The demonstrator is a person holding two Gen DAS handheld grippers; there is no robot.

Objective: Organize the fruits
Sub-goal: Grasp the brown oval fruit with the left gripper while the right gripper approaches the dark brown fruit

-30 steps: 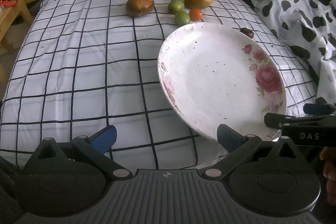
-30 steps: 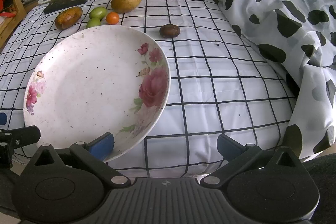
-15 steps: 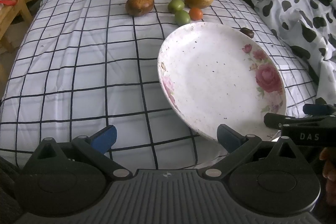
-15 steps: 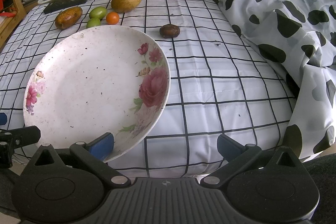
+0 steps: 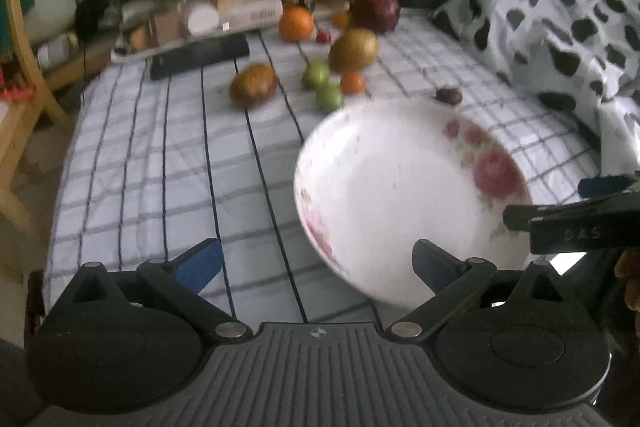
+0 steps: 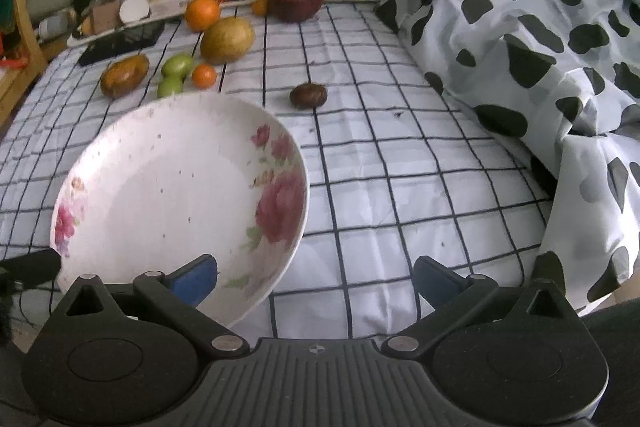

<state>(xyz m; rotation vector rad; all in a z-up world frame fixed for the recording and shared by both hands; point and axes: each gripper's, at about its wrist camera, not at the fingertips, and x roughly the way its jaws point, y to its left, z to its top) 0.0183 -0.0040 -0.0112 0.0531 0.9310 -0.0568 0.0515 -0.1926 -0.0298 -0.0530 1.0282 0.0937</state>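
Loose cluster of oranges [image 6: 202,13], green fruits [image 6: 177,65], brown mangoes [image 6: 227,39] beyond tilted, empty rose-patterned plate [image 6: 168,195].

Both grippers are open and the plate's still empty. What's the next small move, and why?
Probably reach the right gripper toward the dark brown fruit. It lies alone on the checked sheet, just beyond the empty flowered plate, nearer than the fruit cluster behind, with nothing in between.
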